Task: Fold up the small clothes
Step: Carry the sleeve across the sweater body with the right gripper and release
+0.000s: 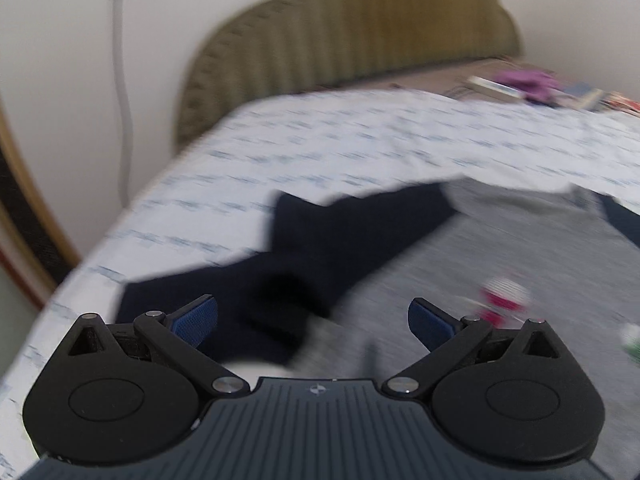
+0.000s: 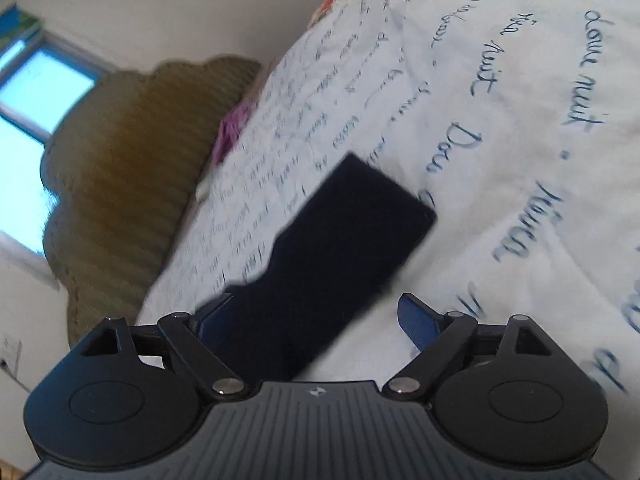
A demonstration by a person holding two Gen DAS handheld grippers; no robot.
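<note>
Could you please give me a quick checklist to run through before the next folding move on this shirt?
1. Left gripper open: ok, jaws wide apart.
2. Right gripper open: ok, jaws wide apart.
3. Neither gripper holding cloth: ok, as far as visible.
4. Navy sleeve ahead of left gripper: ok, lying across the grey shirt.
5. Other navy sleeve ahead of right gripper: ok, lying out on the bedsheet.
6. Shirt lying smooth: cannot tell, left view is blurred.
</note>
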